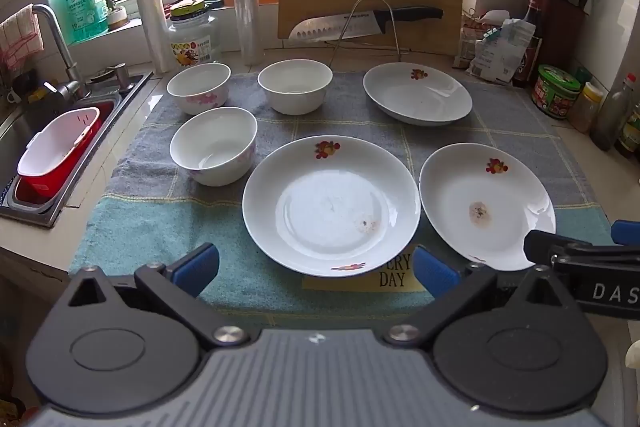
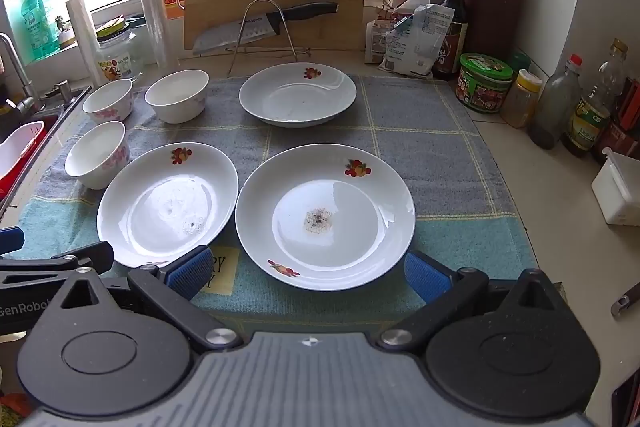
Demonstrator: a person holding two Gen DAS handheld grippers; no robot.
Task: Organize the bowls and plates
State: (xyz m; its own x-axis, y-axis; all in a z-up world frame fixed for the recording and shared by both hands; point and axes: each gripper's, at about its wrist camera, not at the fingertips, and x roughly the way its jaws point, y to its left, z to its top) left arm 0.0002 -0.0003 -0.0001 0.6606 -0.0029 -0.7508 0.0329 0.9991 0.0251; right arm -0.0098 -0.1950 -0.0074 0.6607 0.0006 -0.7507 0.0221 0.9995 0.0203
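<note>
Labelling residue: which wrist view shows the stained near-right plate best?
Right wrist: the stained plate sits centred and whole, its brown stain clear. In the left wrist view that plate lies off to the right, its near edge covered by the right gripper.

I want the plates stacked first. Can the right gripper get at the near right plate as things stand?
Probably yes: the right gripper is open just short of the near right plate, and nothing lies between them on the towel.

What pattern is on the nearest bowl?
Nearest bowl: white with pink flowers, clearest in the right wrist view.
</note>
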